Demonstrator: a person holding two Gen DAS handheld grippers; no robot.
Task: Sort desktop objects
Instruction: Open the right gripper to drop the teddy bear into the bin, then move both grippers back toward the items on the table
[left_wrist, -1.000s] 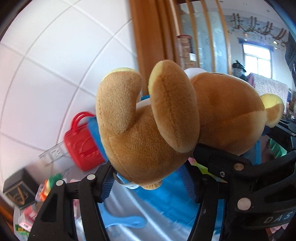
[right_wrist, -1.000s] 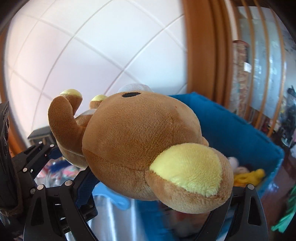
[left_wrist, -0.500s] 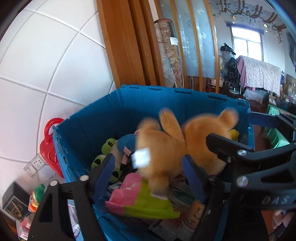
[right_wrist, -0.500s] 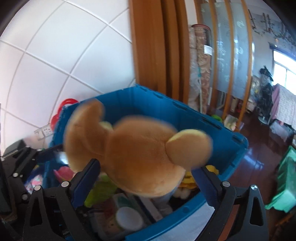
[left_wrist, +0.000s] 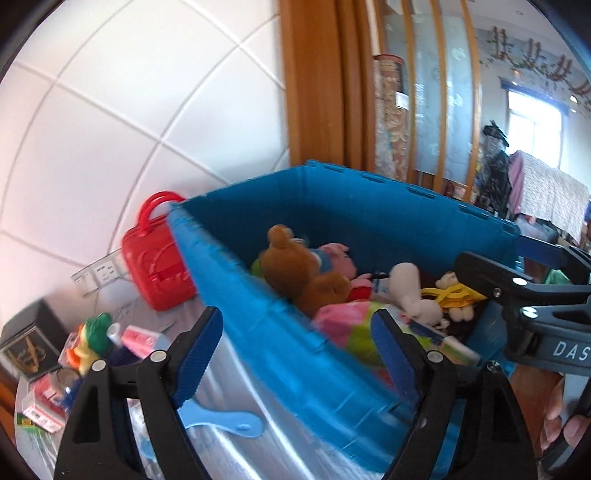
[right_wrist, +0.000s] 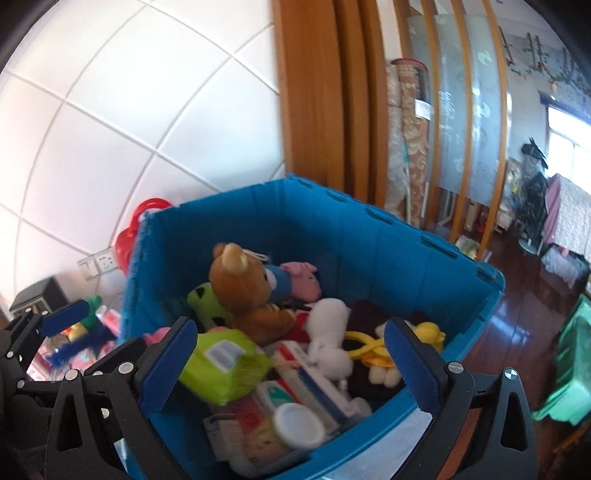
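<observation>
Between our two grippers a second ago hung the brown teddy bear (right_wrist: 242, 295); now it lies in the blue crate (left_wrist: 280, 332) on its back among the other plush toys, near the crate's left wall, head toward the far corner and legs toward us. Both tools are released: the left gripper (left_wrist: 295, 354) has just been opening its jaws and nothing sits between them, and the right gripper (right_wrist: 288, 365) has also just spread wide and is empty. We judge the bear done, so the next pick lies in the clutter on the grey tabletop (left_wrist: 236, 454) left of the crate: the green and orange toy (left_wrist: 90, 341), a pink tube (left_wrist: 142, 341), small boxes, and a light blue scoop (left_wrist: 221, 424) lying just under the left jaw with its handle pointing right toward the crate wall. Our left tool is plainly nearer all of these; the right one hangs over the crate's inside. Room is tight there: the crate wall on the right, the red toy case (left_wrist: 157, 258) and tiled wall behind.
</observation>
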